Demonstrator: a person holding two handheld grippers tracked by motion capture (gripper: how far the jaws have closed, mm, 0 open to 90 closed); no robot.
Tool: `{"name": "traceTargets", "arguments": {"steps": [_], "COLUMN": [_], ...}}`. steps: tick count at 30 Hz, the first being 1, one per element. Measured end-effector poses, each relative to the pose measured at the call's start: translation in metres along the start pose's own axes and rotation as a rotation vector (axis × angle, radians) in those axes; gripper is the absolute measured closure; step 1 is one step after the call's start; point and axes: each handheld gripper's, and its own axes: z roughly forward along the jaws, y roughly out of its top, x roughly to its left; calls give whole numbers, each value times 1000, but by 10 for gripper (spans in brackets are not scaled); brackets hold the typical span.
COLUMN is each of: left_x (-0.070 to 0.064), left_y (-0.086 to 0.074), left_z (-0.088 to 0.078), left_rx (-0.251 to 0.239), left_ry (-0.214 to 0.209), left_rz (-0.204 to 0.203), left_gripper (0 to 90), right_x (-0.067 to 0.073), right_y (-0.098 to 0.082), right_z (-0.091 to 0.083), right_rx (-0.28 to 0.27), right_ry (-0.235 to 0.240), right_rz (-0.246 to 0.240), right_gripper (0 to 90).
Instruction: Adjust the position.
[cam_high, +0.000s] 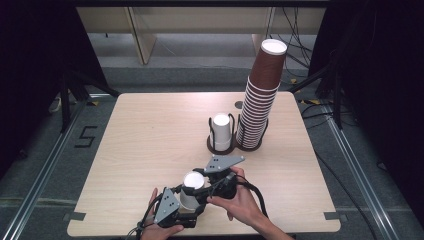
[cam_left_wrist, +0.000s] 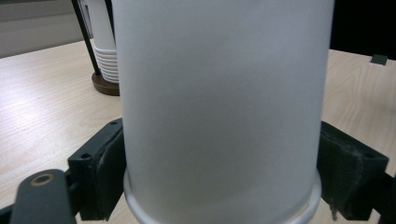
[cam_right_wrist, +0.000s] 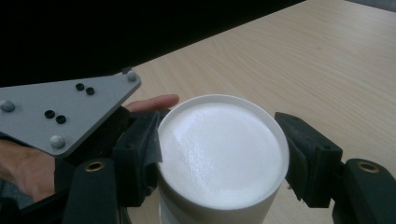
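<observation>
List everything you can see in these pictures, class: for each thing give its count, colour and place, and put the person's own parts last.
White cup: one, white, upside down at the table's near edge, both tools closed on it.
Cup in holder: white, upside down in a dark wire holder, mid-table; whether it is one cup or several there cannot be told.
Cup stack: one tall leaning stack, brown with white rims, right of the holder.
Table: one, light wood.
Left tool: one, black with a grey plate, gripping the white cup low down.
Right tool: one, black with a grey plate, clamped at the cup's top.
Hands: two, at the near edge.
</observation>
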Motion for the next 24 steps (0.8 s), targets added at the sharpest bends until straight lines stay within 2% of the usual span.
{"name": "traceTargets", "arguments": {"steps": [3,4,5,7,9,11,12,13,14,15,16,18,20,21,23,24], "left_x": [1,1,0,0,2,2,2,3,3,2,2,-1,-1,-2,-4,-4], "left_y": [0,1,2,2,5,6,6,7,7,7,7,7,7,7,7,7], "left_z": [-1,-1,-2,-1,-4,-4,-4,-4,-5,-4,-4,-5,-4,-5,-4,-4], "left_rx": [3,4,20,15,31,38,38,56,74,95,95,138,144,162,170,180], "left_ry": [-5,-10,-3,-11,-6,-6,-9,-10,-17,-27,-27,-44,-57,-57,-84,-89], "left_rz": [10,24,41,53,109,119,128,144,158,199,199,250,259,285,282,301], "left_gripper": [154,171,181,205,218,222,225,227,227,227,227,227,227,228,230,230], "right_x": [-1,-4,-4,-6,-9,-9,-10,-11,-12,-12,-12,-14,-15,-15,-16,-16], "right_y": [-1,-2,-2,-2,-2,-2,-2,-2,-2,-3,-3,-6,-7,-10,-13,-13], "right_z": [-3,-3,-4,-5,-8,-10,-10,-14,-18,-19,-19,-23,-24,-24,-23,-23], "right_rx": [16,-2,18,22,49,57,58,88,102,111,111,144,158,179,198,198], "right_ry": [-19,9,2,-1,12,20,23,41,55,63,63,79,85,96,102,102], "right_rz": [2,14,24,13,5,11,-9,-11,-17,-25,-25,-38,-39,-41,-49,-49], "right_gripper": [352,346,342,338,232,211,196,183,185,177,177,177,179,199,205,205]}}
